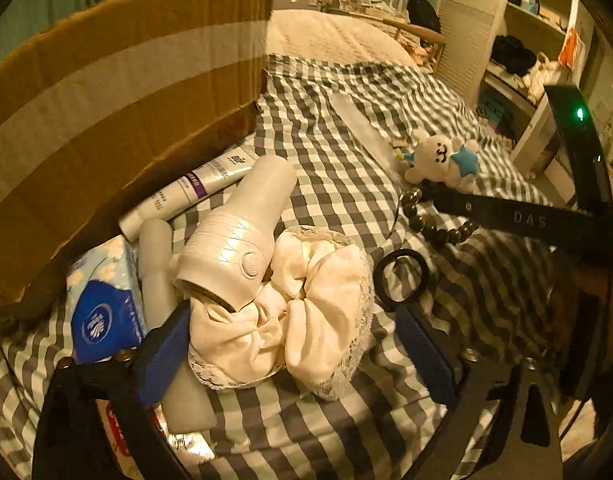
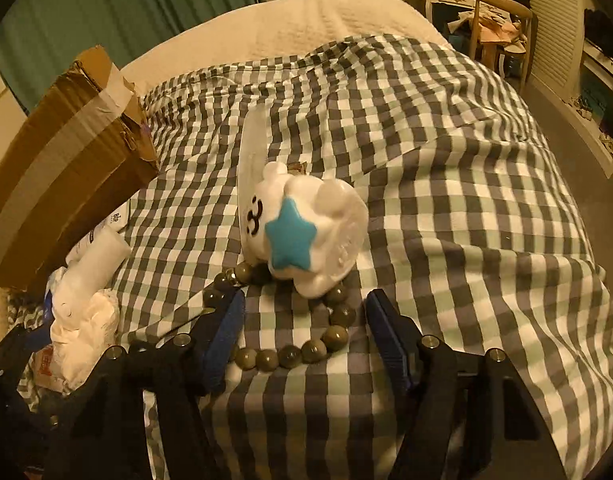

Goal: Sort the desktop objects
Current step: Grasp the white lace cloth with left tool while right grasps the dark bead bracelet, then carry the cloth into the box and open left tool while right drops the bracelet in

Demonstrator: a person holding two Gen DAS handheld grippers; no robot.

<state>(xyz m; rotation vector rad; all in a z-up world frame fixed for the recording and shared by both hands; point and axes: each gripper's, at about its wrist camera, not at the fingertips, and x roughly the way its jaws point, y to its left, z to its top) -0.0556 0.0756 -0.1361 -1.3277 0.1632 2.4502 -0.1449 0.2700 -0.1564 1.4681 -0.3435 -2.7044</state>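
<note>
On the checked bedspread point(image 2: 446, 152), the left gripper point(image 1: 294, 344) stands with jaws spread around a cream lace scrunchie point(image 1: 302, 312) and the nozzle of a white hair dryer point(image 1: 234, 240), gripping nothing. The right gripper point(image 2: 304, 340) also has jaws spread, straddling a dark bead bracelet point(image 2: 290, 354) just before a white plush toy point(image 2: 302, 224) with a blue star. The cardboard box point(image 1: 118, 100) stands at the left; its contents cannot be seen.

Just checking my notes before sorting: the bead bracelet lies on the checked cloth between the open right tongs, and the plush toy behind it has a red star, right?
Not quite: the star is blue, as the right wrist view shows. The rest holds: the bead bracelet lies on the checked cloth between the open right tongs, with the plush toy behind it.
</note>
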